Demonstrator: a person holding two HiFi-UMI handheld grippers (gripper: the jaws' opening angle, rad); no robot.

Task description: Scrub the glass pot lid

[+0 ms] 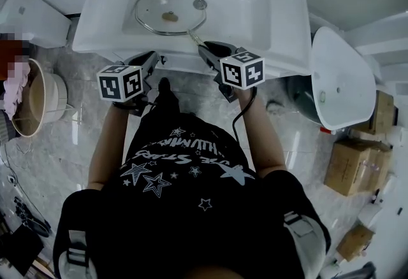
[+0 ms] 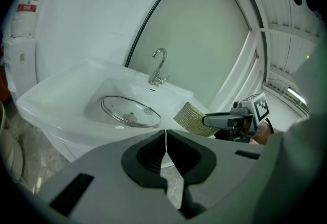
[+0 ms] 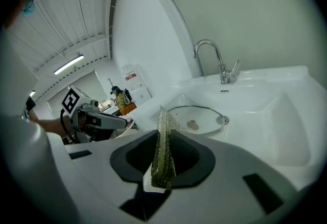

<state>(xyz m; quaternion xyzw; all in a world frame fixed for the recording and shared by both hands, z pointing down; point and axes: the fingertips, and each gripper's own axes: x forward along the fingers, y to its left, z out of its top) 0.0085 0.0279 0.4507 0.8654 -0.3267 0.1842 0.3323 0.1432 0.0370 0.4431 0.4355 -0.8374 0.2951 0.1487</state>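
The glass pot lid [image 1: 169, 12] lies flat in the white sink basin [image 1: 245, 13], knob side down; it also shows in the left gripper view as lid [image 2: 130, 111] and in the right gripper view as lid [image 3: 196, 119]. My right gripper [image 3: 163, 154] is shut on a green-gold scrub pad [image 3: 162, 151], held just short of the sink's front edge; the pad [image 2: 191, 119] sticks out past its jaws. My left gripper [image 2: 165, 151] is shut with nothing in it, level with the right gripper [image 1: 205, 50] in front of the sink. The left gripper [image 1: 150, 59] is below the lid.
A chrome tap [image 2: 159, 67] stands at the back of the sink. A toilet [image 1: 344, 77] is to the right, cardboard boxes [image 1: 354, 166] beyond it. A round basin [image 1: 38, 99] sits on the floor at the left.
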